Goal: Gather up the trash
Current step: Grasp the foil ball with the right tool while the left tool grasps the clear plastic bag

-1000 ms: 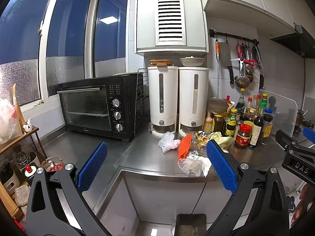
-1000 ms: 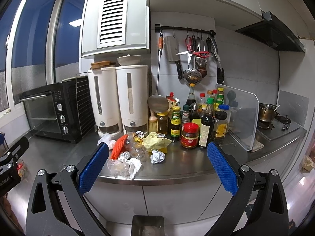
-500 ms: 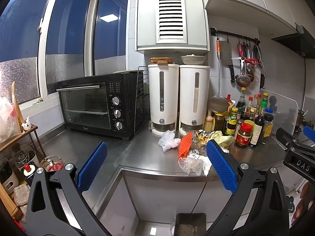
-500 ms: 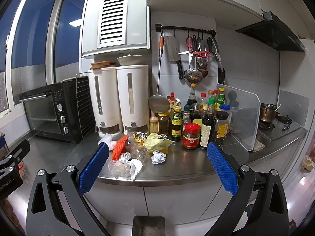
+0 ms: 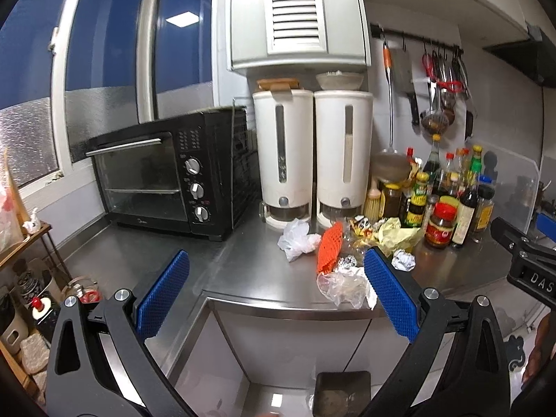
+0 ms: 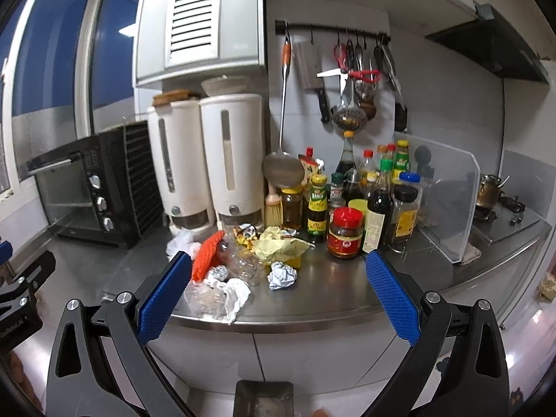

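Note:
A heap of trash lies on the steel counter (image 6: 330,288) near its front edge: an orange net (image 6: 206,255), a foil ball (image 6: 217,272), a clear plastic bag (image 6: 205,297), a clear crushed bottle (image 6: 243,260), yellow paper (image 6: 278,246), a crumpled paper ball (image 6: 282,275) and a white bag (image 6: 180,241). The left wrist view shows the same heap: orange net (image 5: 330,248), clear bag (image 5: 344,286), white bag (image 5: 297,239). My left gripper (image 5: 274,295) is open and empty, short of the counter. My right gripper (image 6: 274,295) is open and empty, also short of the counter.
Sauce bottles and jars (image 6: 365,205) crowd the back right of the counter. Two white dispensers (image 6: 208,160) and a black oven (image 5: 166,180) stand at the back. A clear splash guard (image 6: 438,198) screens the stove. Utensils hang on a rail (image 6: 347,69).
Both grippers have edged slightly closer to the counter; the trash heap looks a little larger. Both stay open.

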Action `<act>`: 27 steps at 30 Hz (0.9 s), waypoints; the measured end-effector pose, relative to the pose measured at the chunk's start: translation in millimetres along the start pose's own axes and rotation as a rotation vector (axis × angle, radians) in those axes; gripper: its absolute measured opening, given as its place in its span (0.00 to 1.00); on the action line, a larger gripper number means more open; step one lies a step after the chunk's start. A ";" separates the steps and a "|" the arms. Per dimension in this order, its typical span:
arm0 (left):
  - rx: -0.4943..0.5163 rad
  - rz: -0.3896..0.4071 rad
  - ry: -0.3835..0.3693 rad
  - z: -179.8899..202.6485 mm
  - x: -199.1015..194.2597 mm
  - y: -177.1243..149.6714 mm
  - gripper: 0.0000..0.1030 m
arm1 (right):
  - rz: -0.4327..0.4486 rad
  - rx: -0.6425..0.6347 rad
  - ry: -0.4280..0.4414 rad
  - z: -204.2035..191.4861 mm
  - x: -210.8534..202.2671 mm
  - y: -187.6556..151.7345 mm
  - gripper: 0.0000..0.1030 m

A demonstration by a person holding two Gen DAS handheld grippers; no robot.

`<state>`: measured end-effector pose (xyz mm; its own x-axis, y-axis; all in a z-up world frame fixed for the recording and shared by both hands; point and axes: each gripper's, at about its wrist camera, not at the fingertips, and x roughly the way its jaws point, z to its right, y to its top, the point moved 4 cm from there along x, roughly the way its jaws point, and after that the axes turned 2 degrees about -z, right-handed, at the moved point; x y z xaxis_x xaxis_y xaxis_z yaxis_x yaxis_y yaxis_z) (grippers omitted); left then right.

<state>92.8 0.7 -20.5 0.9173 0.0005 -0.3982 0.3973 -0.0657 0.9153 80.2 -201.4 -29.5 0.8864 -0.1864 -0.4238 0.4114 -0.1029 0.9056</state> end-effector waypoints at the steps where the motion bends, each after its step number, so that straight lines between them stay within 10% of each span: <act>1: 0.003 -0.006 0.000 1.0 9.7 -0.2 0.92 | -0.007 0.006 -0.008 2.3 10.5 -0.4 0.97; 19: 0.080 -0.268 -0.136 43.2 169.5 -35.5 0.92 | -0.362 0.051 0.055 14.1 199.2 -42.0 0.97; 27: 0.098 -0.389 -0.174 59.0 216.7 -49.5 0.77 | -0.480 0.042 0.048 19.6 257.5 -53.9 0.76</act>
<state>270.4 -54.8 -155.6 0.6782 -0.1241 -0.7243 0.7007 -0.1880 0.6883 282.0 -263.0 -187.7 0.6082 -0.0625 -0.7913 0.7680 -0.2060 0.6065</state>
